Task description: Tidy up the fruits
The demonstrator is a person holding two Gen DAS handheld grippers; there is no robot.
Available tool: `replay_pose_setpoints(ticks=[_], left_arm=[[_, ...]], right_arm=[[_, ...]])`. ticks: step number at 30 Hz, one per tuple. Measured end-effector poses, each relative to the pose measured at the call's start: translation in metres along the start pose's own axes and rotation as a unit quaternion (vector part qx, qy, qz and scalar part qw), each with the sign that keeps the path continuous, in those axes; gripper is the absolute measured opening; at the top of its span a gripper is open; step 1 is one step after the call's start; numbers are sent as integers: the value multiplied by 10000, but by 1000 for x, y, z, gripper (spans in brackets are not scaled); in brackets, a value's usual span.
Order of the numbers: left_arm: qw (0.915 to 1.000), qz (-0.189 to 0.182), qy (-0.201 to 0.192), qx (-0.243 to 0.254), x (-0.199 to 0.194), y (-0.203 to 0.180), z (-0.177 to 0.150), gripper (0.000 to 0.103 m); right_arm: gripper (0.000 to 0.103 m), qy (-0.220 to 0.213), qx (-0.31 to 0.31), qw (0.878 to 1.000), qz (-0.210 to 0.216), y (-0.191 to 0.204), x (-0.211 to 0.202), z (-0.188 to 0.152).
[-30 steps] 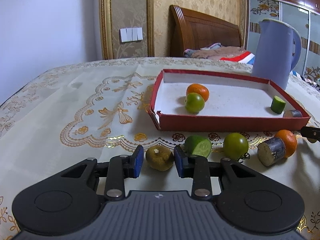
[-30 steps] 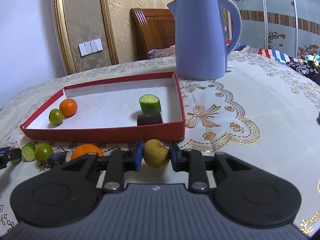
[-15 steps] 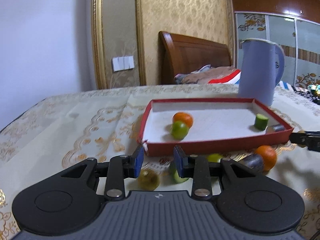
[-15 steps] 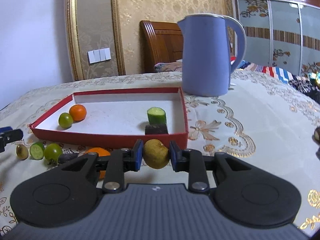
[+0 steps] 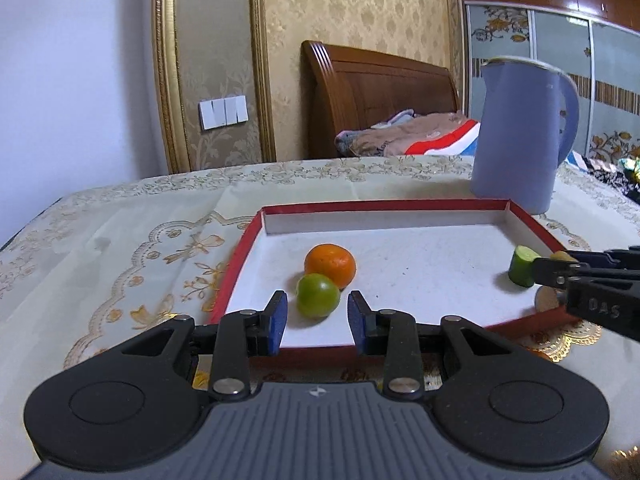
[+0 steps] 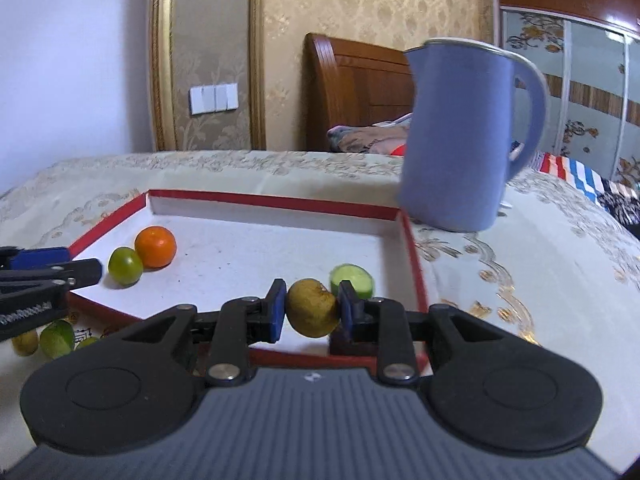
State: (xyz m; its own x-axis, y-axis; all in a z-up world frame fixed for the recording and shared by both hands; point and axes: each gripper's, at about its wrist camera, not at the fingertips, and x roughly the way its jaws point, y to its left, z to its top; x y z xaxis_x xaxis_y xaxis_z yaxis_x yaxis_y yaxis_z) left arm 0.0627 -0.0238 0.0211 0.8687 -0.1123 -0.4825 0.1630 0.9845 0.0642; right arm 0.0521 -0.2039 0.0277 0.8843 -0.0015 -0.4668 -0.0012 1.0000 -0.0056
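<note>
The red tray [image 5: 240,256] [image 6: 412,248] holds an orange [image 5: 330,265] [image 6: 155,247], a green fruit [image 5: 318,295] [image 6: 125,267], a cucumber piece [image 5: 523,266] [image 6: 352,277] and a dark chunk [image 6: 340,340]. My right gripper [image 6: 312,306] is shut on a yellow-brown fruit [image 6: 312,307] above the tray's front right corner, close to the cucumber piece. It also shows in the left wrist view as the right gripper [image 5: 560,270]. My left gripper [image 5: 317,320] hangs over the front wall, its jaws a little apart and empty. The green fruit lies just beyond its tips.
A blue kettle [image 5: 520,140] [image 6: 460,140] stands behind the tray's far right corner. On the patterned cloth in front of the tray lie a lime half [image 6: 56,338] and a small yellowish fruit [image 6: 25,342]. Behind the table stands a wooden bed headboard.
Both grippers rose and moved forward over the tray's front wall. The right one carried its fruit along. The left one left the yellowish fruit on the cloth.
</note>
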Motion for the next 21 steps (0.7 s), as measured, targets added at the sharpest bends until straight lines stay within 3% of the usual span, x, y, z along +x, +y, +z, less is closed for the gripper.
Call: replay_pose_setpoints(ticks=[9, 18, 21], left_arm=[[9992, -45, 379, 91, 36, -11, 5, 33], [9981, 468, 386, 91, 66, -7, 13, 33], [9978, 473, 457, -81, 72, 0, 15, 33]], right_arm=[[27, 456, -282, 9985, -69, 15, 49, 7], [26, 479, -389, 9976, -311, 19, 81, 16], [26, 454, -473, 9972, -368, 22, 87, 17]])
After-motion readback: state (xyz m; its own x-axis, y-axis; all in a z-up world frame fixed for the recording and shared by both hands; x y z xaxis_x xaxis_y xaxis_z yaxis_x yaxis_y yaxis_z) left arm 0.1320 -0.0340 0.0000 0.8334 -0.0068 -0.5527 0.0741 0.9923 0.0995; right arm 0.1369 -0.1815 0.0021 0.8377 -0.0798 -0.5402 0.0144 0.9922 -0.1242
